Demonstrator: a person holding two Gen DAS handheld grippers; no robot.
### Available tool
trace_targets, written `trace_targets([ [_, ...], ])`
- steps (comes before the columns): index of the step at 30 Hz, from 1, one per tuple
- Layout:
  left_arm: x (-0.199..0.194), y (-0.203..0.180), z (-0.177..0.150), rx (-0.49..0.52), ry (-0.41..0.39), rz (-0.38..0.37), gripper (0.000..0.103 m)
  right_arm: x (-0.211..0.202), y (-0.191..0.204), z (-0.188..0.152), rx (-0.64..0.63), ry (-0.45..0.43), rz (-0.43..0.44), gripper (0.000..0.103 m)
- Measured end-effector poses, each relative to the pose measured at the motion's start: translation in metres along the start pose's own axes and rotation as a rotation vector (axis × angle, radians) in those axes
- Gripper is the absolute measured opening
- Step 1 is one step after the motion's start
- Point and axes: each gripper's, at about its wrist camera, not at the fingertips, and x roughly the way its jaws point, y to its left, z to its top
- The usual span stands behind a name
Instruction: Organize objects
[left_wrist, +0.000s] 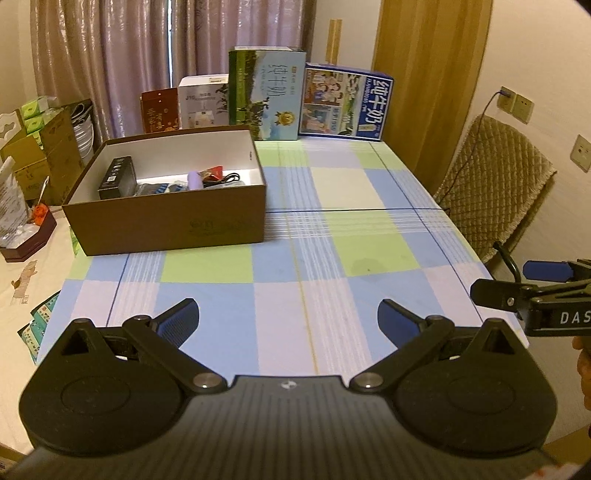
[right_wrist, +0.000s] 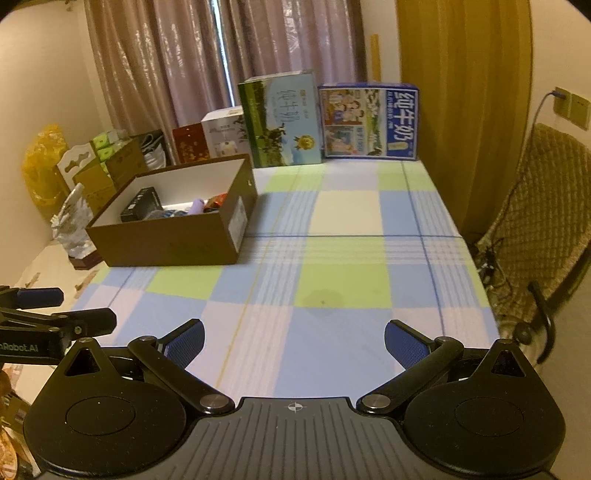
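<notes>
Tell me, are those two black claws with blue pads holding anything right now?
Nothing is held. The left gripper and the right gripper are both wide open above the checked tablecloth, with only cloth between their fingers.

Open box (left_wrist: 166, 221) on table's (left_wrist: 332, 258) left half, small items inside; two milk cartons (left_wrist: 266, 96) behind; chair (left_wrist: 495, 192) right.

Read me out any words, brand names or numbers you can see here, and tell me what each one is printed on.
"纯牛奶": blue milk carton at the table's far edge.
"纯牛奶": green milk carton beside it.
"J10": white box.
"DAS", cut off: right gripper body.
"nRobot.AI", cut off: left gripper body.
Brown box lettering, its side sticker, smaller carton print: unreadable.
</notes>
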Motion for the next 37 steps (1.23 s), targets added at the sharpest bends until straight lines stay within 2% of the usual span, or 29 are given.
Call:
trace_targets([
  [17, -0.011, -0.018, -0.015, 0.004, -0.004, -0.008, 0.102, -0.018, -0.010, -0.020, 0.003, 0.003, -0.007, 0.101],
  [37, -0.010, -0.020, -0.009, -0.006, -0.005, 0.007, 0.102, -0.016, -0.011, -0.018, 0.001, 0.004, -0.001, 0.101],
])
